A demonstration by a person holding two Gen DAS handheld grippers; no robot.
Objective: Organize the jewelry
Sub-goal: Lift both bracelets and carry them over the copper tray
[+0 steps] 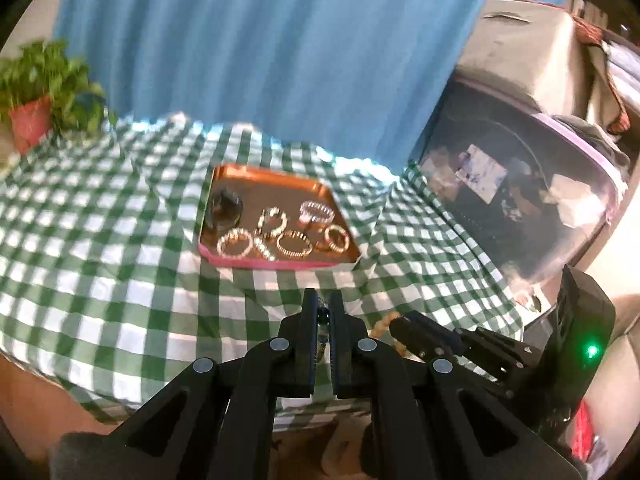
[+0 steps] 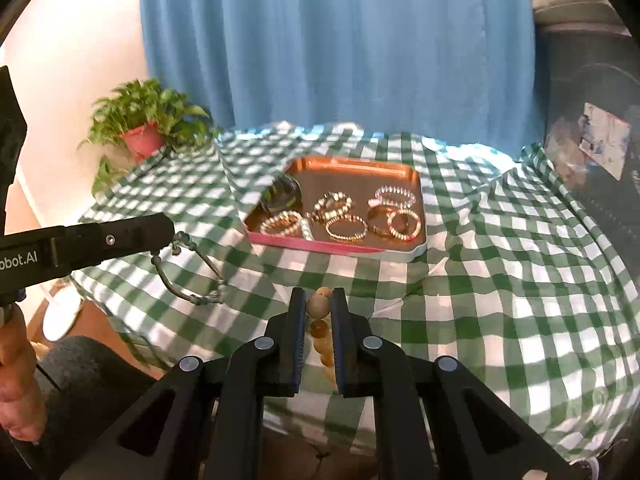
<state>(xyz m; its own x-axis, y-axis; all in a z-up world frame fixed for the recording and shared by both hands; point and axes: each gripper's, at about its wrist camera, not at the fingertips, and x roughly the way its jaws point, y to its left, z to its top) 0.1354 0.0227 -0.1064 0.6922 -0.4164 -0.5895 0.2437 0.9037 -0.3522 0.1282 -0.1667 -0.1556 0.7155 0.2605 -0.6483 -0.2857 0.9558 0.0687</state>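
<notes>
A copper tray (image 1: pixel 272 265) (image 2: pixel 320 246) with a pink front rim lies on the green checked cloth and holds several beaded bracelets (image 1: pixel 294 245) (image 2: pixel 346 229). In front of the tray, above the cloth, my left gripper (image 1: pixel 322 300) (image 2: pixel 170 232) is shut on a thin wire bangle with blue-grey beads (image 2: pixel 192 276); the bangle hangs from its tip. To its right, my right gripper (image 2: pixel 318 300) (image 1: pixel 394 326) is shut on a strand of brown wooden beads (image 2: pixel 318 307), which dangles between and below the fingers.
A potted plant (image 1: pixel 32 116) (image 2: pixel 144 136) stands at the table's far left corner. A blue curtain (image 2: pixel 332 40) hangs behind the table. A large dark bin with a clear front (image 1: pixel 520 200) stands to the right. The checked cloth (image 2: pixel 500 260) is wrinkled and drapes over the near edge.
</notes>
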